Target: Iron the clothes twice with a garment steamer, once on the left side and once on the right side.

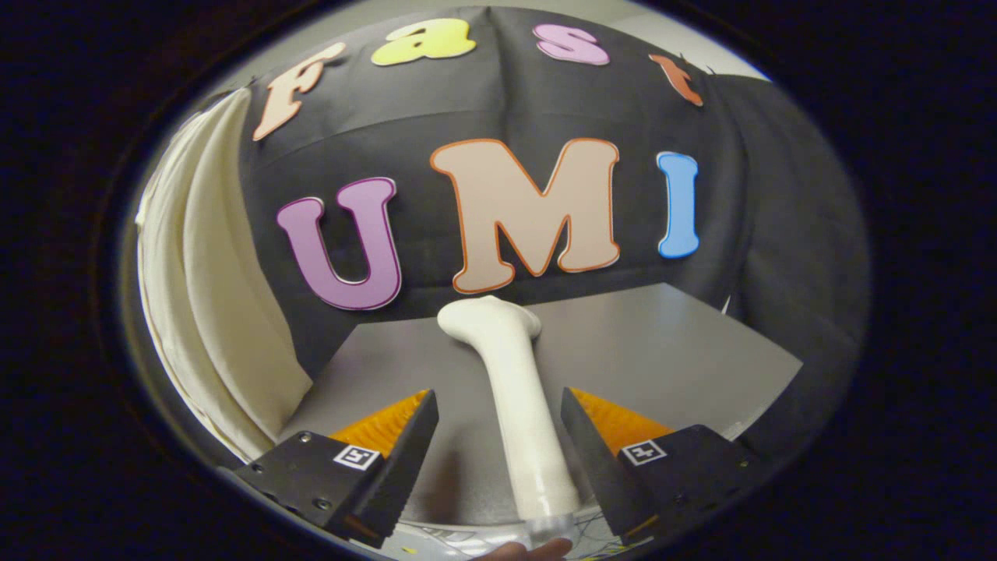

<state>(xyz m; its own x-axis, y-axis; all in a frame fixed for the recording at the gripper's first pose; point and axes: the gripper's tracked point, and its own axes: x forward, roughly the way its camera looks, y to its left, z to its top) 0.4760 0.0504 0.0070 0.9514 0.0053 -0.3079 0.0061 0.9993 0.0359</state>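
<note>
The garment steamer (520, 405) is plain cream-white (slightly glossy along its handle). The counter (662, 343) is flat grey, unpatterned. The hanging clothes (210, 312) are cream with soft folds. The booth wall (779, 195) is black cloth.

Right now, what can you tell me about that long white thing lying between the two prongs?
The garment steamer is a long, smooth, cream-white wand that looks like glossy plastic. Its handle runs away from the claw to a wider, bent head resting on the grey table. It lies between the claw's open fingers, which stand apart on either side; whether the right one brushes it I cannot tell. The near end has a clear collar, and a fingertip shows just beneath it.
</note>
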